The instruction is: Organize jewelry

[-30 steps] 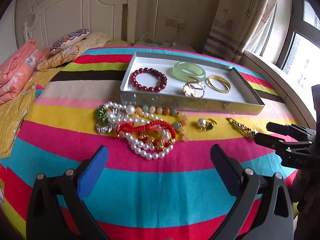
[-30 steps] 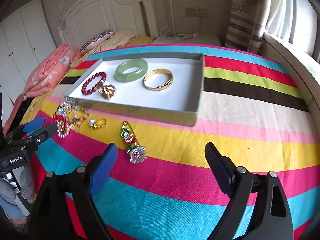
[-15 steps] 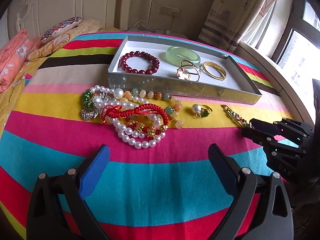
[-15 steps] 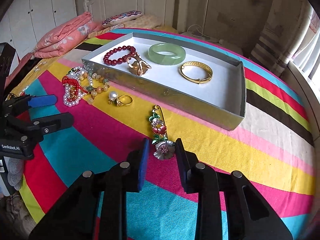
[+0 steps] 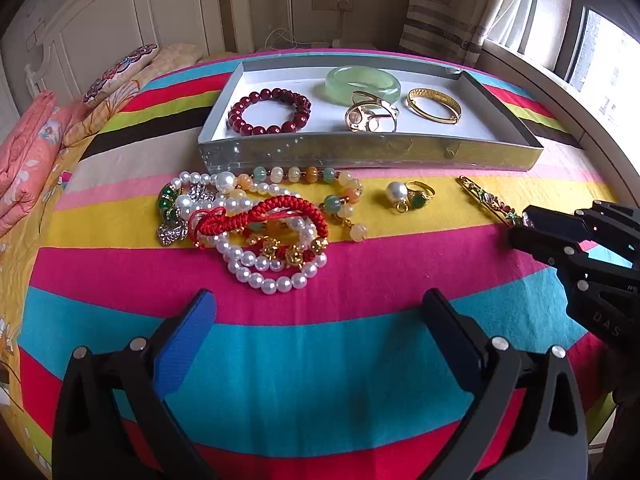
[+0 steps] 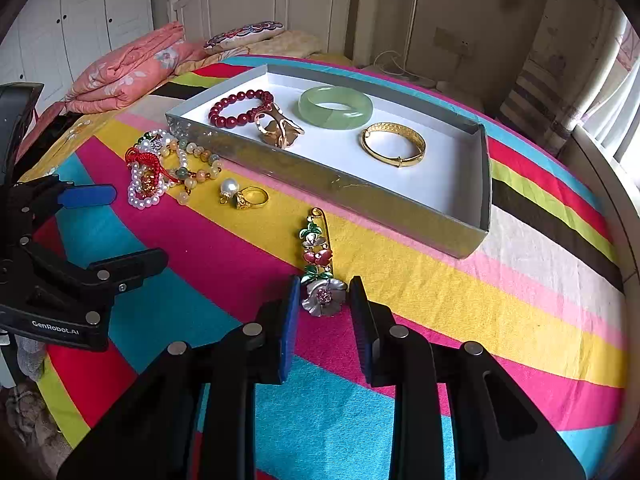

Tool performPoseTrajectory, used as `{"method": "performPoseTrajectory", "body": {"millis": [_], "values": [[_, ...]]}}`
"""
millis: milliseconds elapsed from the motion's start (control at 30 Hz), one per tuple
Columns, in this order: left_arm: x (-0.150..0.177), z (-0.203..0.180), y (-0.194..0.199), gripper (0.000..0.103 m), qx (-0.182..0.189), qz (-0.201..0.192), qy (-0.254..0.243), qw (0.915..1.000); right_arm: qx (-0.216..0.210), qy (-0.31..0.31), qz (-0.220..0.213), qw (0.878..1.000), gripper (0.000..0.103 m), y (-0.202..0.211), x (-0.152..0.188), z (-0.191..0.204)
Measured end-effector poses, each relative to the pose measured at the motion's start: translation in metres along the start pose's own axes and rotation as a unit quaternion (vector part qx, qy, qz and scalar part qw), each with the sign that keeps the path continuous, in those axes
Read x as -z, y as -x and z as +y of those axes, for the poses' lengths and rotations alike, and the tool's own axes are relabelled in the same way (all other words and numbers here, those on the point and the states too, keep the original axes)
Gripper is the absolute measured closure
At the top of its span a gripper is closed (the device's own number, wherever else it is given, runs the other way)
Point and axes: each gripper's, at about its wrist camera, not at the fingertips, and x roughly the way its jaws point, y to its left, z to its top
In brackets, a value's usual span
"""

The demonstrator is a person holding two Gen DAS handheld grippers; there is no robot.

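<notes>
On the striped bedspread lies a long flower brooch [image 6: 320,256], and my right gripper [image 6: 325,292] is shut on its silver flower end, one pad against each side. From the left wrist view the right gripper [image 5: 520,226] sits at the brooch's [image 5: 484,200] near end. My left gripper [image 5: 319,300] hangs open above the spread, just short of a tangle of pearl strands and a red braided bracelet [image 5: 260,224]. A pearl pendant and gold ring [image 5: 408,196] lie between that tangle and the brooch. The silver tray [image 5: 360,152] holds a red bead bracelet [image 5: 262,130], a jade bangle [image 5: 340,88] and a gold bangle [image 5: 434,118].
A folded pink quilt [image 6: 132,76] and pillows [image 5: 116,76] lie at the far left by the white headboard. A curtain and window ledge [image 5: 560,92] run along the right side. Bare striped spread [image 5: 320,380] stretches under the left gripper. The left gripper [image 6: 116,228] shows at the right view's left edge.
The right gripper's wide jaws have closed in on the brooch's flower end after rolling and moving up to it. The left gripper came slightly closer to the pearl tangle.
</notes>
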Motion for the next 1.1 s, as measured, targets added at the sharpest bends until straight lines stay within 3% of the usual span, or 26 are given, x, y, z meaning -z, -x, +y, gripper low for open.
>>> {"method": "performPoseTrajectory", "body": {"millis": [500, 600, 867, 1000, 1100], "values": [[0.001, 0.001, 0.0, 0.002, -0.006, 0.007, 0.008, 0.9999, 0.05, 0.03, -0.021, 0.998, 0.078, 0.007, 0.006, 0.016], [0.004, 0.006, 0.004, 0.006, -0.008, 0.003, 0.019, 0.9998, 0.054, 0.026, -0.026, 0.998, 0.078, 0.01, 0.007, 0.015], [-0.003, 0.024, 0.01, 0.031, 0.0, -0.006, 0.057, 0.9984, 0.061, 0.027, -0.036, 0.997, 0.078, 0.013, 0.008, 0.017], [-0.013, 0.027, 0.005, 0.038, 0.005, -0.008, 0.063, 0.998, 0.057, 0.024, -0.038, 0.997, 0.078, 0.014, 0.009, 0.016], [-0.019, 0.024, 0.002, 0.057, -0.006, -0.012, 0.05, 0.9987, 0.053, 0.021, -0.039, 0.998, 0.078, 0.014, 0.009, 0.014]]}}
